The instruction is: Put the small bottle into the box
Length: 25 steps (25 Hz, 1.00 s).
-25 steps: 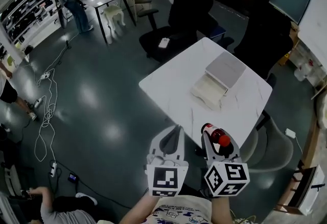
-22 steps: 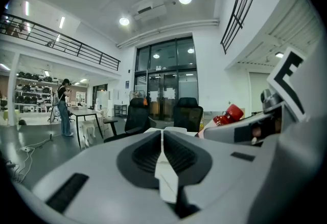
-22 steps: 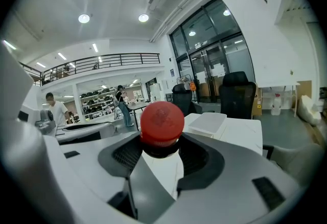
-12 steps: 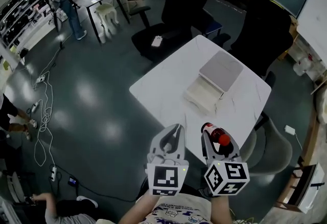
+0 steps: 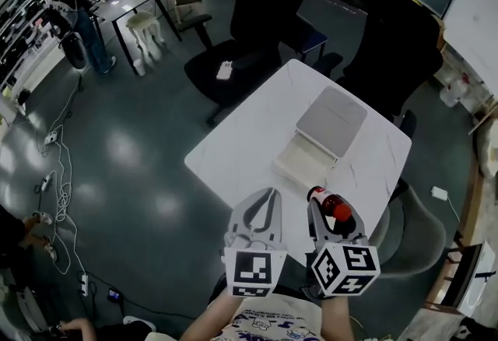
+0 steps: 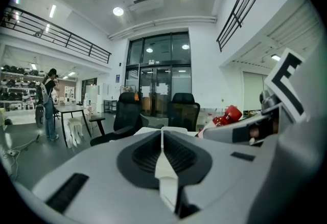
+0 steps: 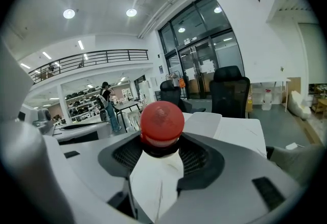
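My right gripper is shut on a small bottle with a red cap; in the right gripper view the red cap sticks up between the jaws. My left gripper is shut with nothing in it, its jaws pressed together. Both are held side by side just short of the near edge of a white table. On that table lies an open pale box with its grey lid folded back. From the left gripper view the bottle shows at the right.
Black office chairs stand beyond the table, one more at the far right. A grey chair sits by the table's right side. Cables lie on the dark floor at left. A person stands by a far desk.
The table and box have drawn nearer and shifted left in the head view. Both grippers keep the same pose, the bottle still held.
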### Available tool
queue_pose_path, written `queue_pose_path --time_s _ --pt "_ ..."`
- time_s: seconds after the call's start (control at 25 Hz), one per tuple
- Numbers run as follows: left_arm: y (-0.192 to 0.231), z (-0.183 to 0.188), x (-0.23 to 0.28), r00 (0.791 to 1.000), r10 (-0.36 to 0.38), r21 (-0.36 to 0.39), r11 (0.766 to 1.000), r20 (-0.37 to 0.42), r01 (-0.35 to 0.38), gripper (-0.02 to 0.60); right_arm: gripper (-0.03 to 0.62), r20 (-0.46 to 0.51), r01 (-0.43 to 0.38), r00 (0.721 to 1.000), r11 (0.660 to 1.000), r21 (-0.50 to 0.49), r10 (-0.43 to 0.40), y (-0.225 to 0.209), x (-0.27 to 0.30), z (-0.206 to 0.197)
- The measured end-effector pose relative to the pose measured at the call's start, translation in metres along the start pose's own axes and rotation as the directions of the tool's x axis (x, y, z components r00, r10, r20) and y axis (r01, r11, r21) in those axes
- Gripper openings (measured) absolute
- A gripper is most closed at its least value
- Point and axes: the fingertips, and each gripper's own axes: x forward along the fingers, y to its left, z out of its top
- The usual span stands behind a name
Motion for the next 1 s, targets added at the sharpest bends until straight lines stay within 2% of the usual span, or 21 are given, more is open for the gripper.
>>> queue_pose_path --time_s 0.24,0.52,1.0 --pt "0.019 0.008 0.045 0.999 -0.047 0.010 0.999 -0.014 0.047 0.020 0.227 -0.010 0.049 0.999 0.999 0.020 -0.049 -0.013 0.041 0.015" --pt "0.031 0.001 0.090 0.993 -0.109 0.002 0.994 -0.055 0.109 0.020 0.227 -0.058 0.113 0.992 0.992 0.050 -0.110 -0.029 0.081 0.012" --pt "0.040 -0.034 0.148 0.964 -0.214 -0.034 0.977 -0.160 0.211 0.020 0.227 -0.184 0.215 0.962 0.974 0.068 -0.200 -0.055 0.134 -0.018"
